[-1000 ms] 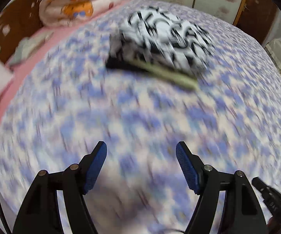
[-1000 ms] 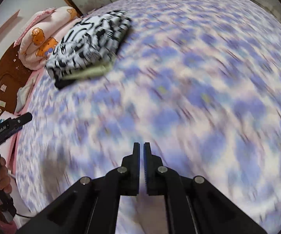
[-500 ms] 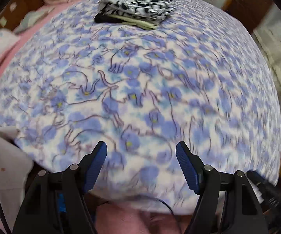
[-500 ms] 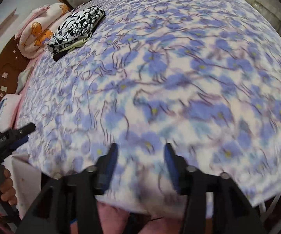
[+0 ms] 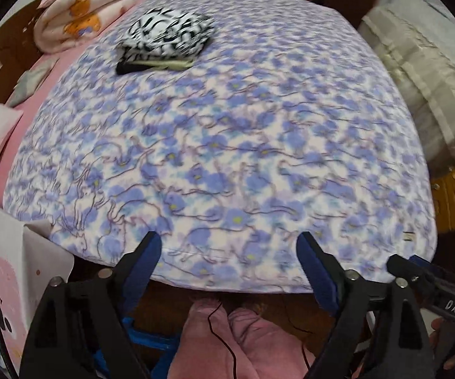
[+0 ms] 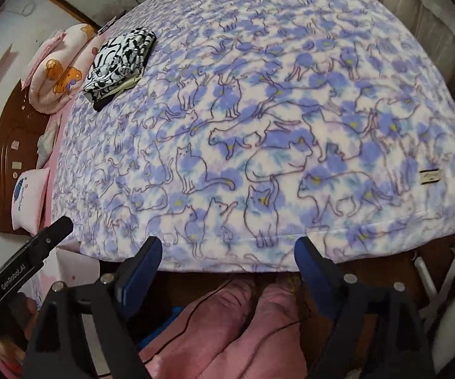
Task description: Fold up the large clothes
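Lying folded near the far left corner of the cat-print fleece blanket (image 6: 290,132), the black-and-white patterned garment (image 5: 167,36) rests on a pale green and a black piece (both only edge-visible). The left gripper (image 5: 229,268) hangs above the blanket's near edge, jaws spread wide, holding nothing. The right gripper (image 6: 227,268) is likewise wide apart and empty. A rolled bear-print quilt (image 6: 57,69) sits beside the garment stack.
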`<state>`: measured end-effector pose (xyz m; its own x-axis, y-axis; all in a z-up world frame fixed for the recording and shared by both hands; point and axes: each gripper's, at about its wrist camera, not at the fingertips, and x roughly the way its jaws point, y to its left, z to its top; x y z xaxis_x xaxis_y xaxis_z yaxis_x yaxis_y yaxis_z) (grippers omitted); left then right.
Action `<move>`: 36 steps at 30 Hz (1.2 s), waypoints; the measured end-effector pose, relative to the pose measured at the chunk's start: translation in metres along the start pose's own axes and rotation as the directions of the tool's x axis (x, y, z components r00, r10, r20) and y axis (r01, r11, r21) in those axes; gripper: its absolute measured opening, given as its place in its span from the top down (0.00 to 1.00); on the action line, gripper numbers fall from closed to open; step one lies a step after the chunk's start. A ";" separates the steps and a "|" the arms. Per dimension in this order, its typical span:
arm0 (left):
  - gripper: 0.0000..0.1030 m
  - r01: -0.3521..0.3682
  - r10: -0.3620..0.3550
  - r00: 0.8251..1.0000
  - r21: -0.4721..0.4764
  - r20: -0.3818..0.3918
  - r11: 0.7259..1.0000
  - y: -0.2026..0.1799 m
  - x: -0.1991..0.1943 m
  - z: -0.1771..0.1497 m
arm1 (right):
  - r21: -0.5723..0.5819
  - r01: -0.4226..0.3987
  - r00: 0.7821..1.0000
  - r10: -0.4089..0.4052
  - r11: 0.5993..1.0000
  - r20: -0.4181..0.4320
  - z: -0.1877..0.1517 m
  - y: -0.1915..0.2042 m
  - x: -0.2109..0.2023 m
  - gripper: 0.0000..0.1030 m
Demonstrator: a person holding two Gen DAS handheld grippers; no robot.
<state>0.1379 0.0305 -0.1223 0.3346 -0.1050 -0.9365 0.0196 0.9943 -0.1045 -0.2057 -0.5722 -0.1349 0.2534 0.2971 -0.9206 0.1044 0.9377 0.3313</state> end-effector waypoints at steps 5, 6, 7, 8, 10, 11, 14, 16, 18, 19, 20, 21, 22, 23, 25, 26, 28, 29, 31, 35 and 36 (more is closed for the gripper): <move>0.11 -0.017 0.016 0.998 0.023 0.055 1.000 -0.013 -0.025 -0.003 | -0.092 0.073 0.997 -0.070 0.993 0.036 -0.011 0.018 -0.031 0.16; 0.09 -0.014 0.014 0.998 0.009 0.063 1.000 -0.014 -0.029 -0.004 | -0.100 0.089 0.995 -0.083 0.991 0.056 -0.014 0.021 -0.036 0.16; 0.06 -0.015 0.015 0.998 0.000 0.066 1.000 -0.015 -0.032 -0.005 | -0.099 0.101 0.993 -0.094 0.990 0.078 -0.018 0.023 -0.041 0.16; 0.06 -0.022 0.022 0.997 -0.007 0.076 1.000 -0.017 -0.036 -0.007 | -0.094 0.102 0.991 -0.093 0.990 0.092 -0.020 0.024 -0.044 0.13; 0.06 -0.033 0.032 0.994 0.006 0.103 0.999 -0.021 -0.044 -0.011 | -0.086 0.111 0.989 -0.102 0.990 0.108 -0.024 0.025 -0.049 0.05; 0.06 -0.043 0.041 0.993 0.013 0.114 0.999 -0.024 -0.047 -0.013 | -0.093 0.118 0.987 -0.107 0.989 0.116 -0.025 0.026 -0.052 0.03; 0.00 -0.043 0.039 0.991 0.031 0.130 0.999 -0.031 -0.054 -0.018 | -0.111 0.141 0.982 -0.125 0.984 0.144 -0.024 0.030 -0.060 0.02; 0.00 -0.056 0.050 0.990 0.043 0.132 0.997 -0.035 -0.056 -0.019 | -0.116 0.141 0.981 -0.123 0.983 0.150 -0.023 0.031 -0.061 0.02; 0.00 -0.067 0.061 0.988 0.038 0.139 0.997 -0.035 -0.058 -0.017 | -0.129 0.149 0.980 -0.129 0.980 0.152 -0.021 0.034 -0.061 0.01; 0.00 -0.064 0.059 0.988 0.030 0.144 0.998 -0.034 -0.059 -0.015 | -0.136 0.149 0.980 -0.128 0.979 0.154 -0.021 0.035 -0.061 0.01; 0.00 -0.056 0.052 0.987 0.025 0.150 0.998 -0.033 -0.061 -0.014 | -0.143 0.149 0.979 -0.126 0.978 0.158 -0.021 0.037 -0.062 0.01; 0.00 -0.050 0.046 0.987 0.020 0.153 0.999 -0.033 -0.061 -0.013 | -0.152 0.148 0.979 -0.122 0.977 0.164 -0.020 0.039 -0.063 0.01; 0.00 -0.042 0.040 0.988 0.015 0.153 0.999 -0.032 -0.061 -0.013 | -0.166 0.145 0.978 -0.116 0.975 0.171 -0.019 0.041 -0.065 0.01; 0.00 -0.039 0.038 0.989 0.006 0.146 0.999 -0.032 -0.060 -0.012 | -0.173 0.147 0.978 -0.116 0.974 0.175 -0.020 0.042 -0.065 0.01; 0.00 -0.043 0.043 0.989 -0.005 0.141 0.999 -0.030 -0.058 -0.012 | -0.192 0.156 0.975 -0.120 0.969 0.188 -0.019 0.045 -0.068 0.01; 0.00 -0.039 0.040 0.989 -0.014 0.142 0.999 -0.030 -0.058 -0.012 | -0.199 0.162 0.973 -0.123 0.966 0.196 -0.018 0.046 -0.069 0.01; 0.00 -0.039 0.041 0.988 -0.018 0.150 0.999 -0.030 -0.059 -0.013 | -0.207 0.172 0.970 -0.130 0.963 0.204 -0.018 0.048 -0.071 0.01; 0.00 -0.036 0.039 0.987 -0.019 0.154 0.999 -0.030 -0.061 -0.013 | -0.211 0.173 0.970 -0.129 0.962 0.205 -0.017 0.048 -0.071 0.01; 0.00 -0.043 0.044 0.987 -0.014 0.155 0.999 -0.033 -0.062 -0.013 | -0.223 0.181 0.969 -0.135 0.958 0.206 -0.016 0.050 -0.073 0.01; 0.00 -0.047 0.048 0.985 -0.008 0.164 0.999 -0.033 -0.065 -0.012 | -0.245 0.195 0.964 -0.140 0.950 0.226 -0.015 0.053 -0.076 0.00; 0.00 -0.049 0.049 0.985 -0.006 0.165 0.999 -0.033 -0.066 -0.011 | -0.248 0.195 0.964 -0.139 0.949 0.227 -0.014 0.053 -0.076 0.00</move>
<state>0.1050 0.0045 -0.0610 0.4865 -0.0518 -0.8722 -0.0022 0.9982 -0.0606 -0.2331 -0.5426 -0.0504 0.4483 0.1152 -0.8865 -0.0898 0.9925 0.0835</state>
